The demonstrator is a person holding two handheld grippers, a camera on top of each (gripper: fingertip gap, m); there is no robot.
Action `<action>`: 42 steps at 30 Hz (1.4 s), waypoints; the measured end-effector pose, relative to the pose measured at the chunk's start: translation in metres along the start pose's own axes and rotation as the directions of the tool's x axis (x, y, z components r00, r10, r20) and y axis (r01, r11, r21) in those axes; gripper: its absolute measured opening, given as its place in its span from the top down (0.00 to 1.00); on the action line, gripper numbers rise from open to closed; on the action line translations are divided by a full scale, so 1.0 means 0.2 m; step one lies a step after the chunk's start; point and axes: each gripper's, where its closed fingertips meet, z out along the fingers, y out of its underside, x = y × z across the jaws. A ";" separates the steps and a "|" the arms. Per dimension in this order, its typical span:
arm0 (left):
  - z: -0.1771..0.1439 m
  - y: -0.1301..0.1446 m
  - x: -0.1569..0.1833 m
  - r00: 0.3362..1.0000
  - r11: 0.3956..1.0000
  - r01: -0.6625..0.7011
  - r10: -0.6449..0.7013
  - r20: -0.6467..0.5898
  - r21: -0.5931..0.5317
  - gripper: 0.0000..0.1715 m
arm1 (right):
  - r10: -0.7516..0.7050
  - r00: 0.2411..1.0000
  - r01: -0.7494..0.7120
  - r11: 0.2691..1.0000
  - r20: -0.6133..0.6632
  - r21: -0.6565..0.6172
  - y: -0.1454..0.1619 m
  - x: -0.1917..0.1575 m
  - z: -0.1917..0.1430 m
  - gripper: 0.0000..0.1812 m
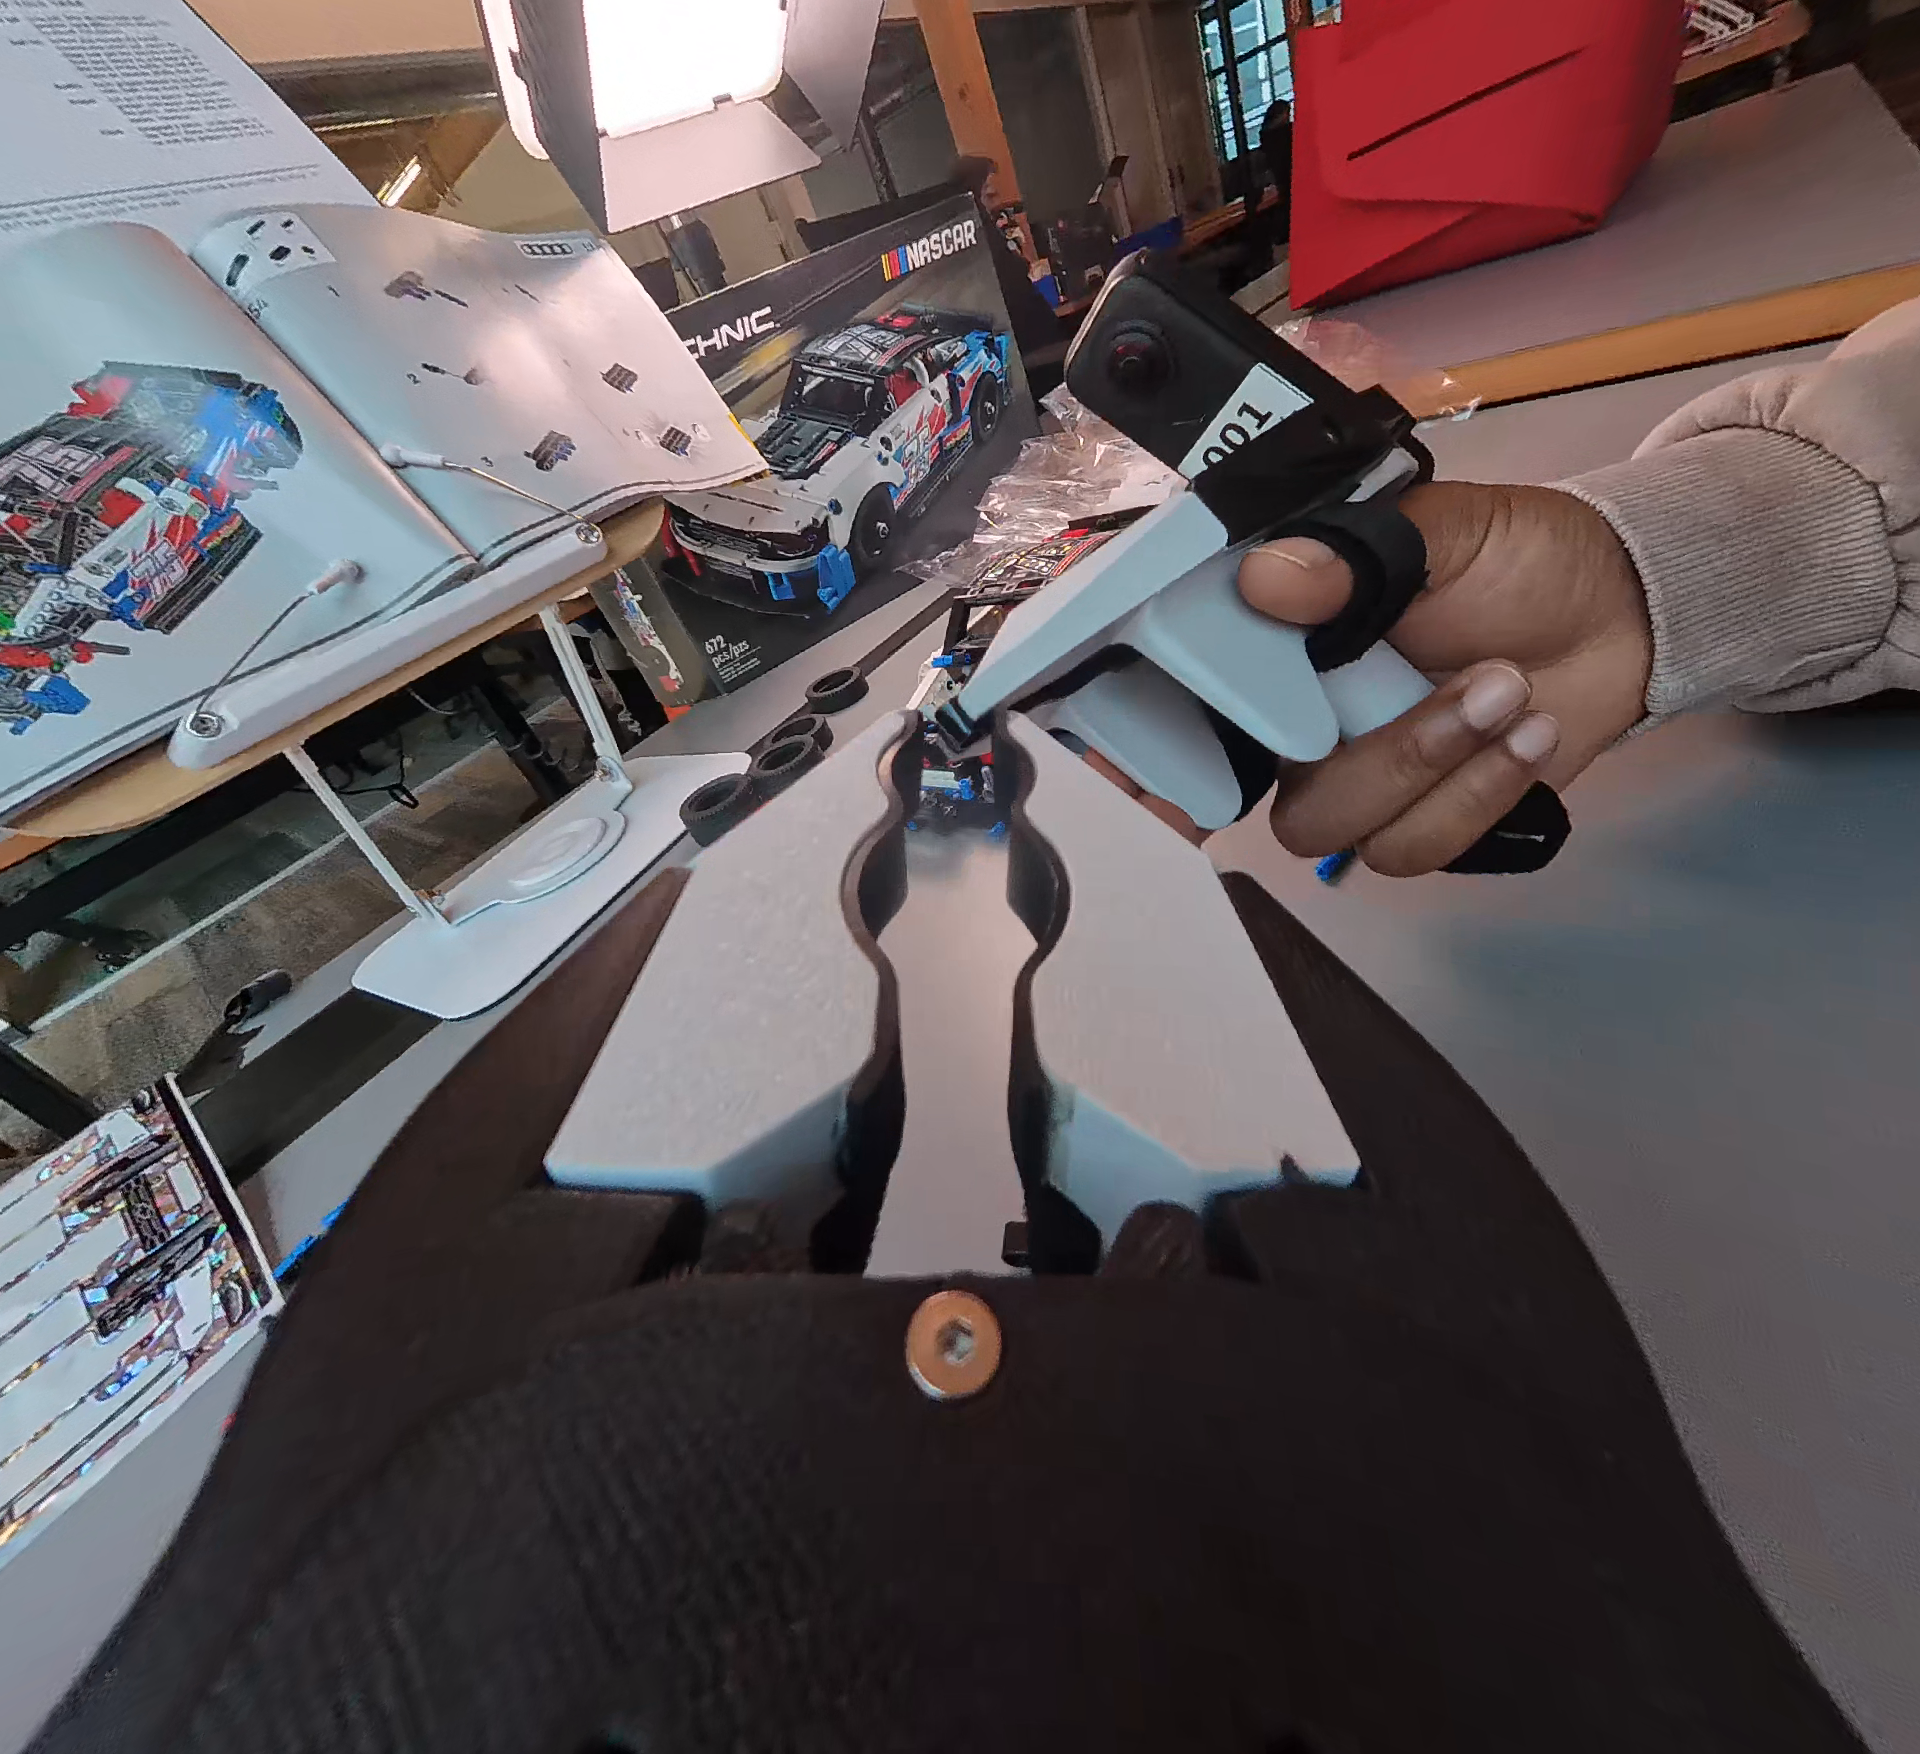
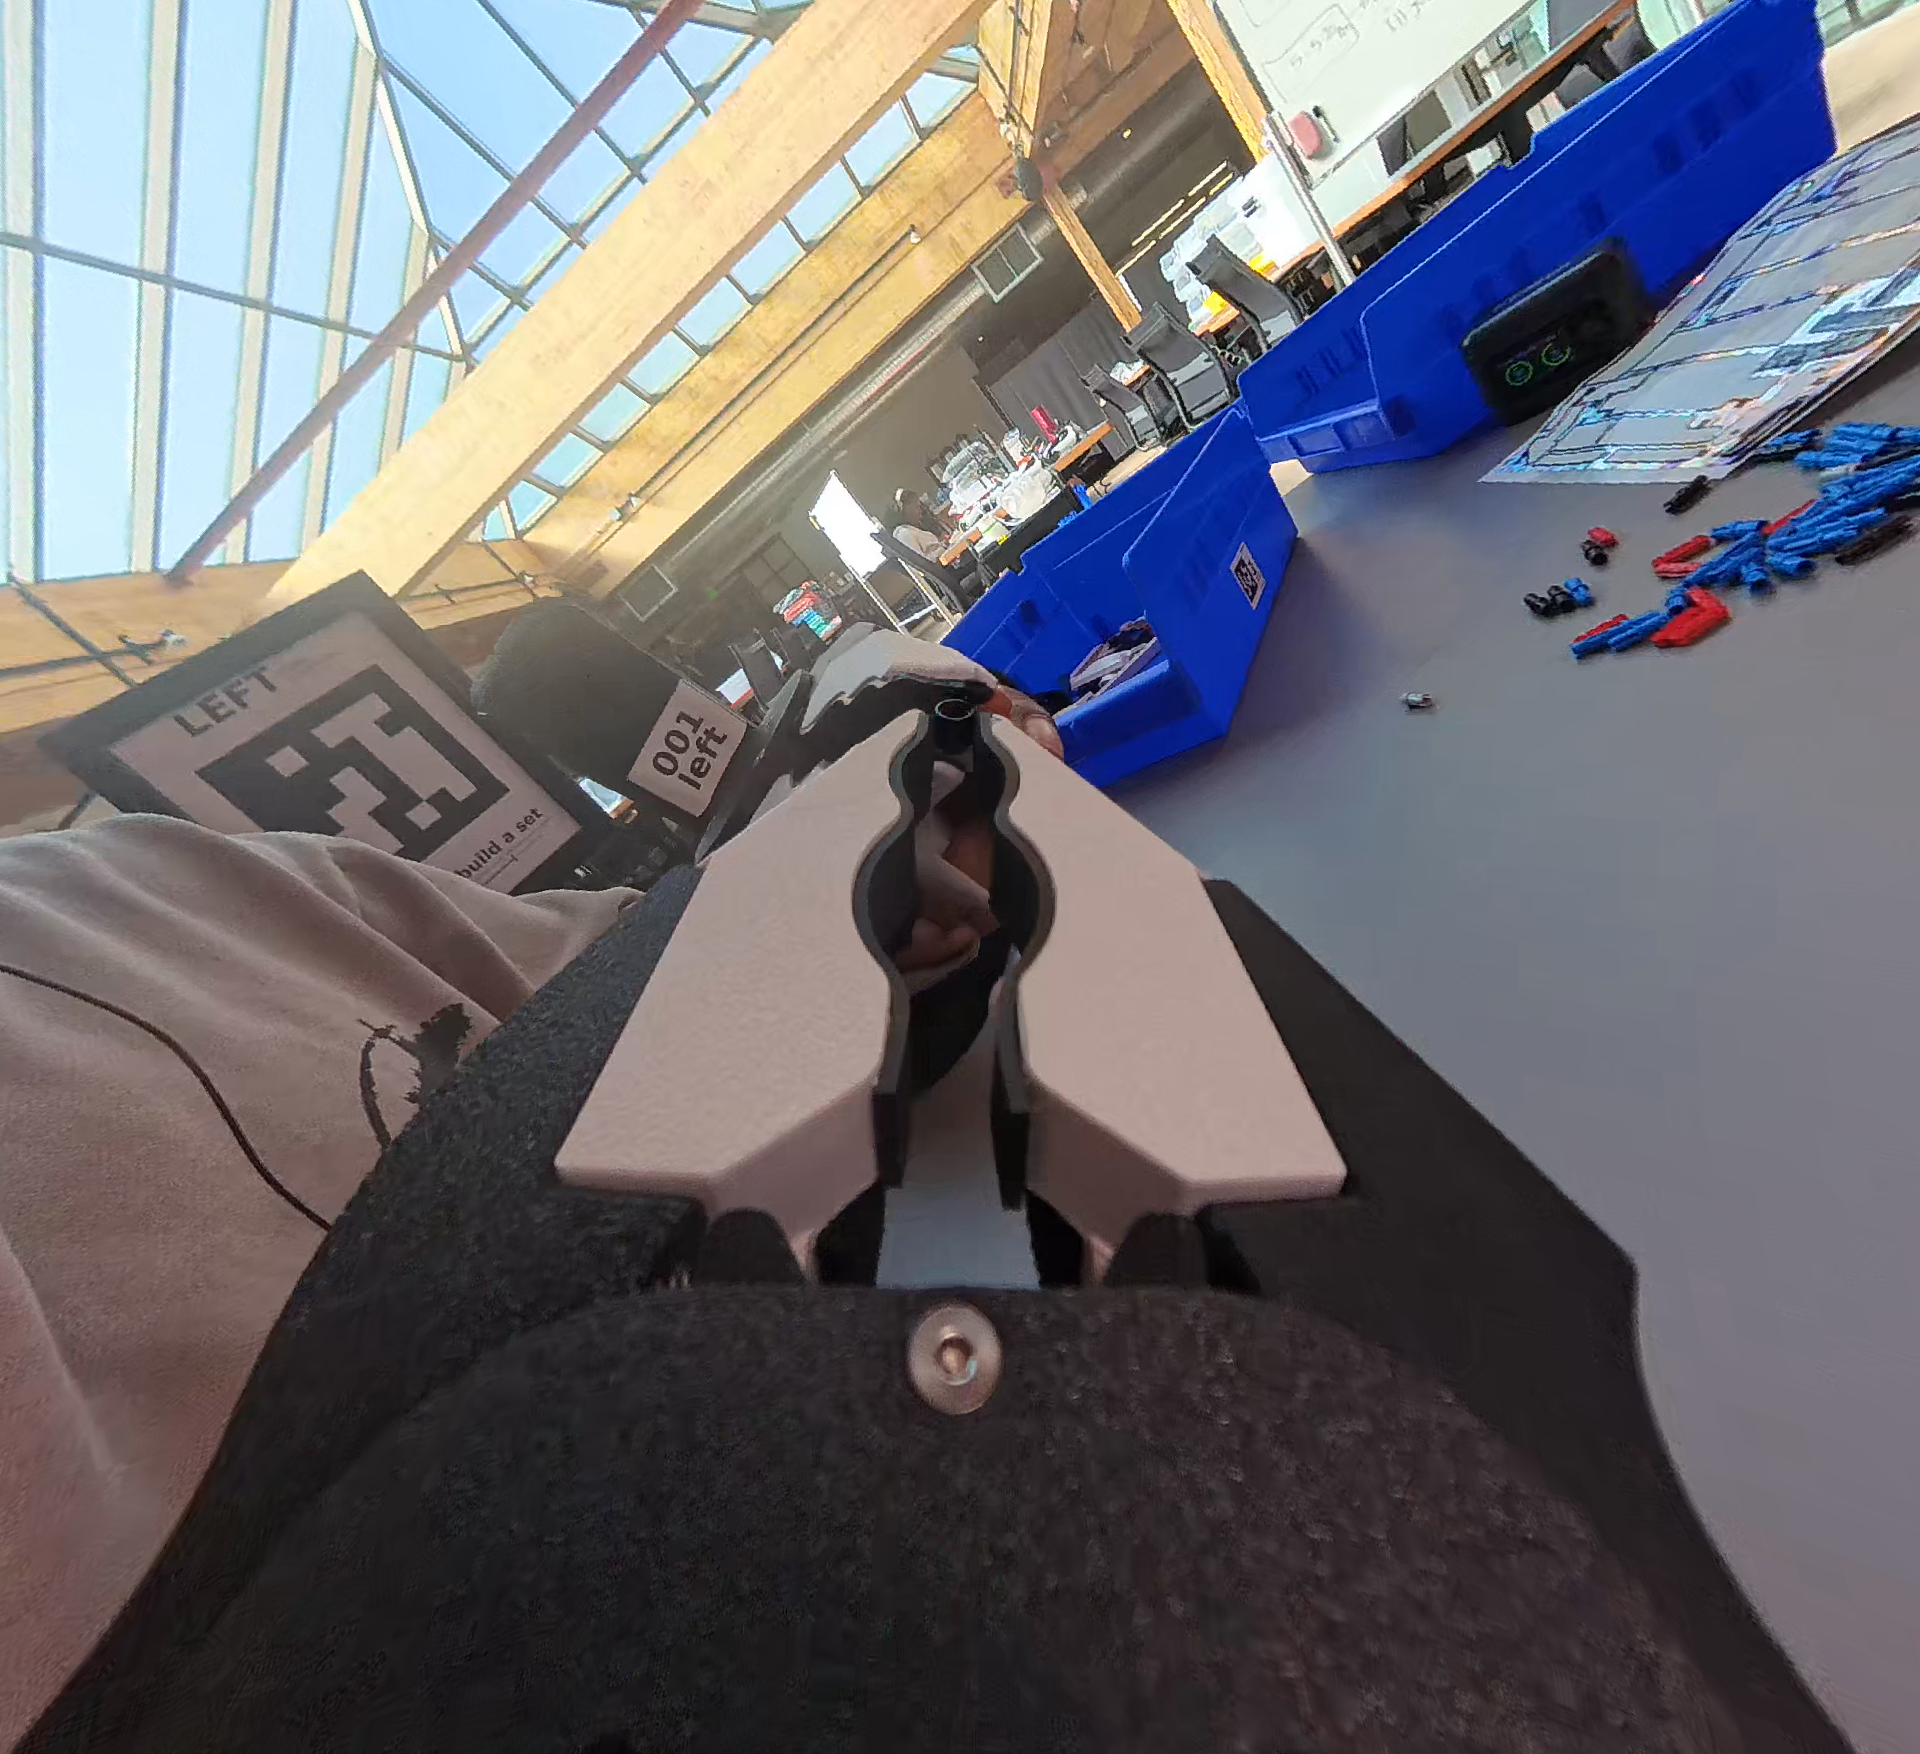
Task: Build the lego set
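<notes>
R white two-finger gripper (image 2: pixel 954 730) angled down-left, small black cylindrical lego pin (image 2: pixel 952 725) pinched at tips; L gripper (image 1: pixel 954 748) narrowed round part-built lego car (image 1: pixel 951 785).

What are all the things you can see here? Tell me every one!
Instruction booklet: one, white, open on a stand, left.
Lego box: one, dark, behind the booklet.
Tyres: about four, black, on the grey table.
Partly built car: one, black and blue, at the left gripper's tips.
Red bag: one, far right.
Loose pins: many, blue, red, black, scattered.
Blue bins: several, table's far edge.
Sticker sheet: one, beside pins.
Black pin: one, in the right gripper.
Left gripper: white.
Right gripper: white.
</notes>
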 end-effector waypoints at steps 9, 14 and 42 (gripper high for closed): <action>0.00 0.02 0.06 0.980 0.980 -0.194 0.192 -0.055 -0.045 0.96 | -0.036 0.999 0.041 0.988 0.032 -0.149 0.04 -0.01 -0.03 0.98; 0.00 0.07 0.13 0.931 0.931 -0.355 0.345 -0.119 -0.086 0.97 | -0.184 0.983 0.179 0.930 0.016 -0.320 0.10 0.00 -0.08 0.97; 0.04 0.19 0.03 0.990 0.979 0.102 -0.117 -0.078 -0.179 0.85 | -0.673 0.655 -0.029 0.431 -0.343 -0.902 0.17 0.50 -1.18 0.97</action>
